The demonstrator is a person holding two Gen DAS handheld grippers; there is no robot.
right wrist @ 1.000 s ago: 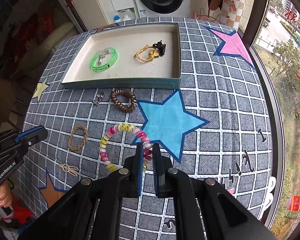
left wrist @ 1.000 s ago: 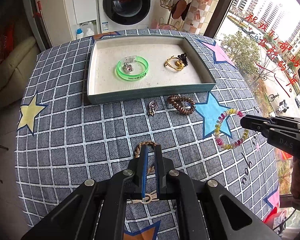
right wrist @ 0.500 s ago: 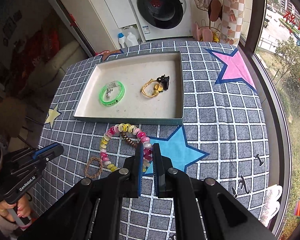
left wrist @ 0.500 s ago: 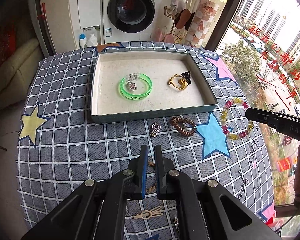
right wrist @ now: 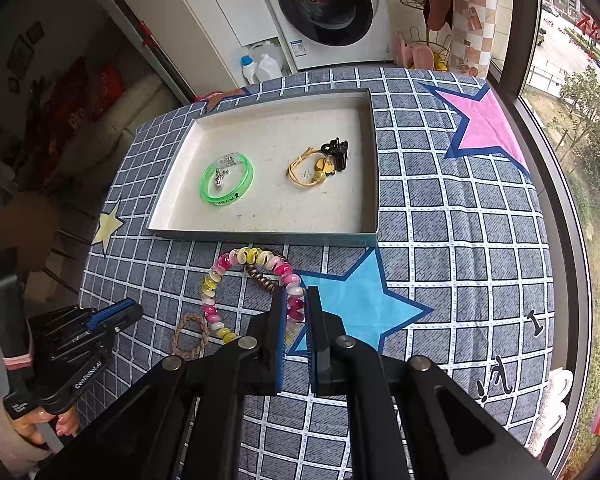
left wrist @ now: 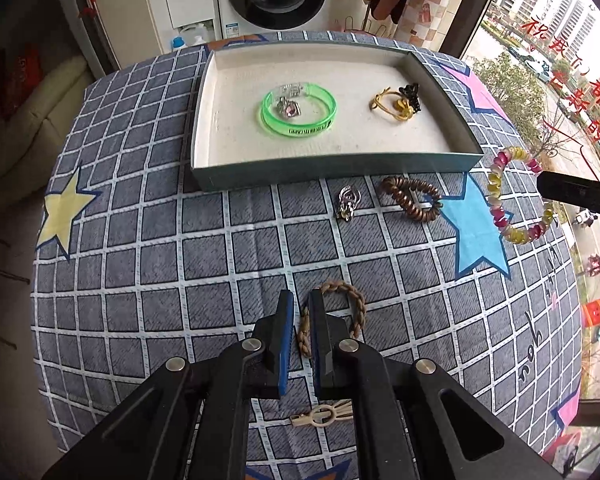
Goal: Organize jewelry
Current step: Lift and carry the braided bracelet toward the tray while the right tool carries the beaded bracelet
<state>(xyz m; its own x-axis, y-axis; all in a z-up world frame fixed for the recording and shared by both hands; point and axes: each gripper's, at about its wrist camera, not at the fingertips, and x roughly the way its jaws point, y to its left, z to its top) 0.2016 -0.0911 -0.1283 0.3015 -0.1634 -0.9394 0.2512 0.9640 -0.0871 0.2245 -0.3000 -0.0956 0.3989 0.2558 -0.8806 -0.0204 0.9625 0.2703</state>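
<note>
A shallow tray (left wrist: 332,168) (right wrist: 260,236) holds a green bangle (left wrist: 298,114) (right wrist: 227,183) with a charm and a yellow band with a black clip (left wrist: 396,100) (right wrist: 320,162). My right gripper (right wrist: 297,294) is shut on a pink and yellow bead bracelet (right wrist: 236,264) (left wrist: 500,200) and holds it above the cloth in front of the tray. My left gripper (left wrist: 301,300) has its jaws nearly together around the left side of a braided brown bracelet (left wrist: 356,304) (right wrist: 190,334) lying on the cloth.
On the checked cloth lie a brown coil hair tie (left wrist: 412,198), a small silver charm (left wrist: 348,202) and a beige hairpin (left wrist: 322,416). A washing machine (right wrist: 324,4) stands behind the table. A window runs along the right side.
My right gripper has lifted the bead bracelet and carried it toward the tray. My left gripper has come back down over the braided bracelet.
</note>
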